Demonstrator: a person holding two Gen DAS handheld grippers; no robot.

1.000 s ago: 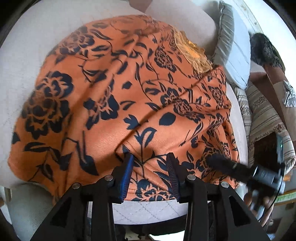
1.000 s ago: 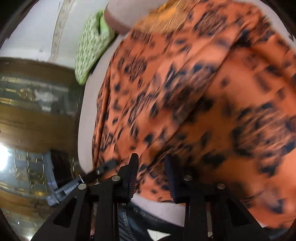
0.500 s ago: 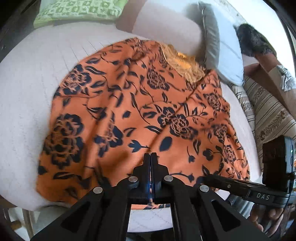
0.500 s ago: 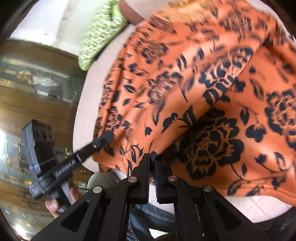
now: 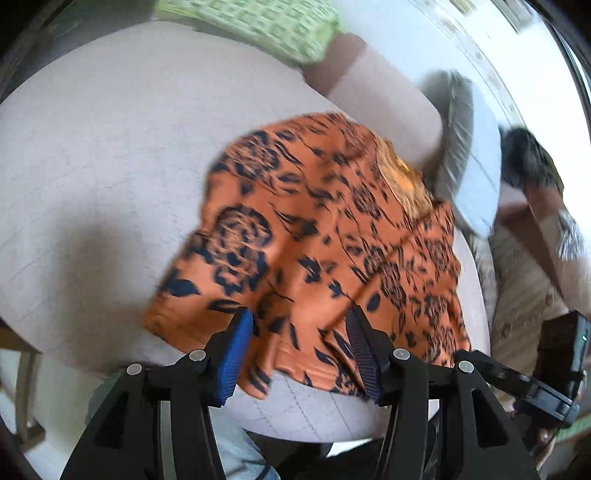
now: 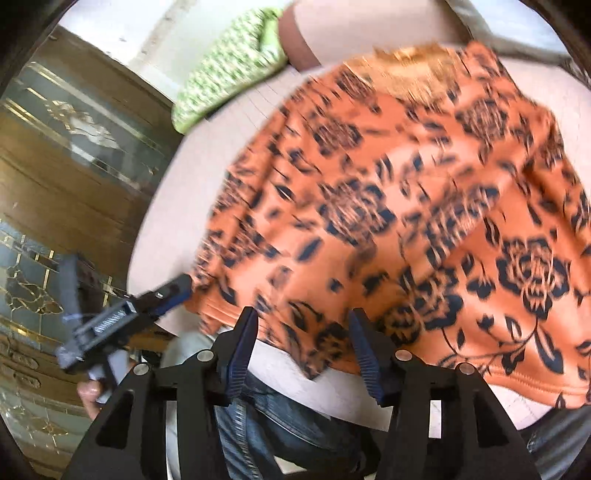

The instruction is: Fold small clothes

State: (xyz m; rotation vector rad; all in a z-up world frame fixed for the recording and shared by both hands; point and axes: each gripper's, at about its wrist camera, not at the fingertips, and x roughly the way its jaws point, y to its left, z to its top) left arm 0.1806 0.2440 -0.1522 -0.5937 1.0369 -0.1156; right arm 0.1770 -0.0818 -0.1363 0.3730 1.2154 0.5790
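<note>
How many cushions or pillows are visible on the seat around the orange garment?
2. A green patterned cushion lies at the far edge of the seat, and a grey pillow leans just right of the orange garment. Others may sit outside the frames.

One orange floral garment point(image 5: 325, 236), two cushions, green point(image 5: 258, 22) and grey point(image 5: 469, 162)

An orange garment point(image 5: 325, 236) printed with dark navy roses and leaves, with a golden-yellow lace neckline point(image 5: 404, 181), lies on a pale beige quilted cushion point(image 5: 110, 155), beyond which sit a green-and-white patterned pillow point(image 5: 258, 22) and a grey one point(image 5: 469, 155).
</note>
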